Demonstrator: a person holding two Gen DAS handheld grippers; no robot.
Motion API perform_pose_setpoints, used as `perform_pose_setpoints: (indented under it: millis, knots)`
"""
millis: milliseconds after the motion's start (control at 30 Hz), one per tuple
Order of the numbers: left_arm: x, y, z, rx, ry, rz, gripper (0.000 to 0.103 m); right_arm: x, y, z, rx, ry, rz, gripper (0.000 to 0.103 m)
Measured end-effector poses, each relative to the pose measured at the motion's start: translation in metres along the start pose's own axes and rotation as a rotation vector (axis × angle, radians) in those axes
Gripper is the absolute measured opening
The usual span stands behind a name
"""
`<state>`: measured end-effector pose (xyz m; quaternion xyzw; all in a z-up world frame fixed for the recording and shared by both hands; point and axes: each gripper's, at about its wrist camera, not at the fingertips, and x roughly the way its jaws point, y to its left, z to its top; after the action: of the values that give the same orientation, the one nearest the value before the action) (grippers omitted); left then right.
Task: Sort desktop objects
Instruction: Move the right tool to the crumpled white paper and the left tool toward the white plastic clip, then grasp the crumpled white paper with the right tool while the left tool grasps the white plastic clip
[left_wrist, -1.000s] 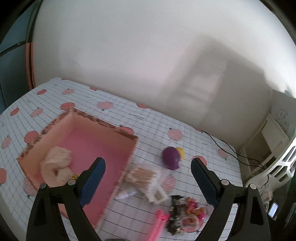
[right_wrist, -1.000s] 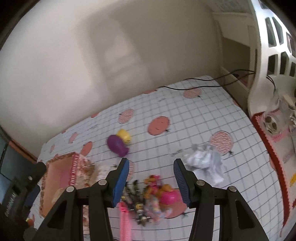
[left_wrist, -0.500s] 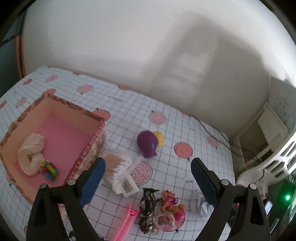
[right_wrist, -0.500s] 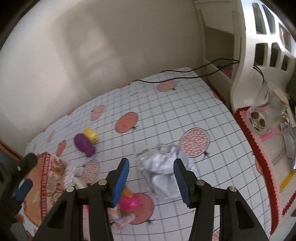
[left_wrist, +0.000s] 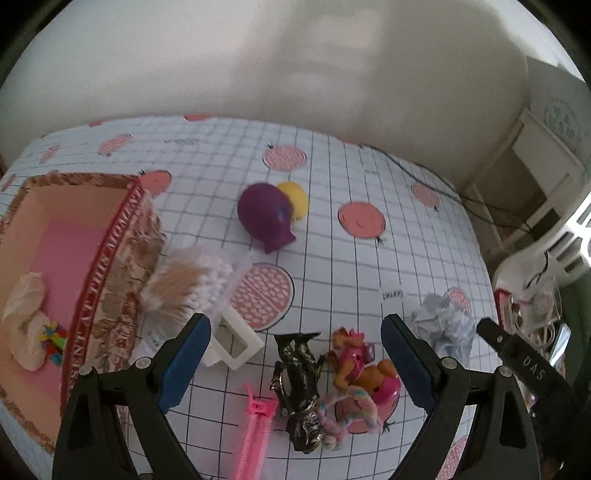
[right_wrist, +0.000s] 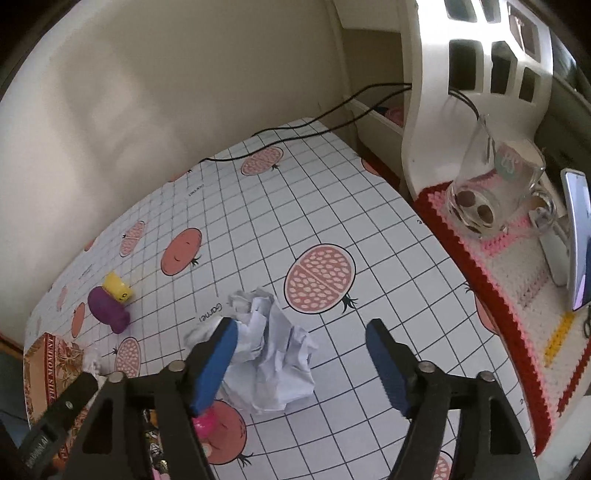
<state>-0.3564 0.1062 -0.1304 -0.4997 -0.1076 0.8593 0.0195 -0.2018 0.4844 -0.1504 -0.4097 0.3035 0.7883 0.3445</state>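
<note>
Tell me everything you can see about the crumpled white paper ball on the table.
The crumpled white paper ball is a loosely scrunched, creased sheet, bluish in its folds. It lies on the grid-patterned tablecloth with pomegranate prints, beside a halved-fruit print. The right hand-held gripper has just been opening; the ball sits between its blue pads, nearer the left one, not squeezed.

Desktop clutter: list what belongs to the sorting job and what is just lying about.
To sort:
crumpled paper
purple toy
yellow toy
cotton swab box
pink comb
black figure
doll
pink box, the likely bin

Lying about:
glass mug
phone
black cable
</note>
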Motion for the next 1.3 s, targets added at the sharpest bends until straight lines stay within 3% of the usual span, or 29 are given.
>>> perform_pose_setpoints:
  millis: [67, 167, 367, 500, 933, 1167, 1300]
  knots:
    - [0.004, 0.001, 0.0, 0.028, 0.02, 0.004, 0.094, 0.004, 0.001, -0.001, 0.014, 0.009, 0.009, 0.081]
    - [0.006, 0.005, 0.0, 0.049, 0.027, -0.001, 0.094, 0.011, 0.006, -0.003, 0.025, 0.028, 0.017, 0.095]
    - [0.01, 0.023, 0.003, 0.033, 0.047, 0.003, 0.094, 0.024, 0.024, -0.01, 0.004, 0.045, 0.034, 0.099]
    - [0.013, 0.03, 0.0, 0.04, 0.072, -0.011, 0.094, 0.033, 0.036, -0.016, -0.036, 0.049, -0.001, 0.102]
    - [0.028, 0.049, -0.004, -0.023, 0.136, -0.034, 0.093, 0.046, 0.049, -0.026, -0.068, 0.091, -0.045, 0.101]
    - [0.035, 0.053, -0.011, -0.074, 0.173, -0.039, 0.089, 0.046, 0.046, -0.025, -0.051, 0.11, -0.045, 0.083]
    - [0.04, 0.063, -0.014, -0.174, 0.174, -0.069, 0.083, 0.044, 0.045, -0.025, -0.042, 0.113, -0.04, 0.08]
